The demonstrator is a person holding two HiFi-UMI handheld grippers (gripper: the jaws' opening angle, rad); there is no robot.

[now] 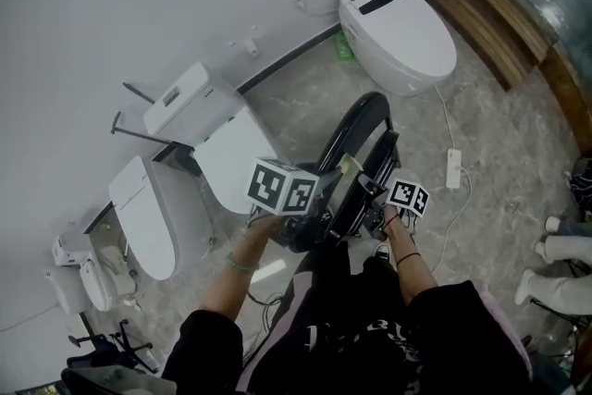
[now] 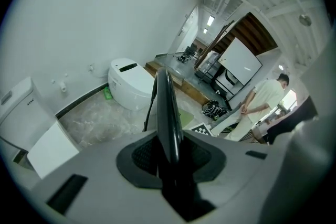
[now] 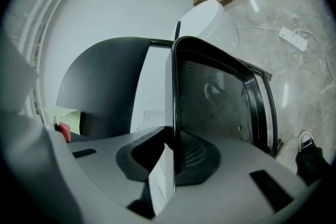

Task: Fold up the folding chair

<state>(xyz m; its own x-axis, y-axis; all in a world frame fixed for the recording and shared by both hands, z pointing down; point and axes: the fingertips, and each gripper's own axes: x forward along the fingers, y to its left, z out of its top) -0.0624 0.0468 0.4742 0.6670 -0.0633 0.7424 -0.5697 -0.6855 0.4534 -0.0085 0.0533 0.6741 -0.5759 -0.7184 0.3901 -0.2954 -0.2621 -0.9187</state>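
Chair (image 1: 357,153) black, nearly flat (glossy rim); left gripper (image 2: 169,152), right gripper (image 3: 174,157) both clamp its edges.

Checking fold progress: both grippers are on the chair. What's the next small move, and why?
Probably bring the hands together. The left gripper and right gripper each clamp an edge of the folding chair, and a gap shows between its panels.
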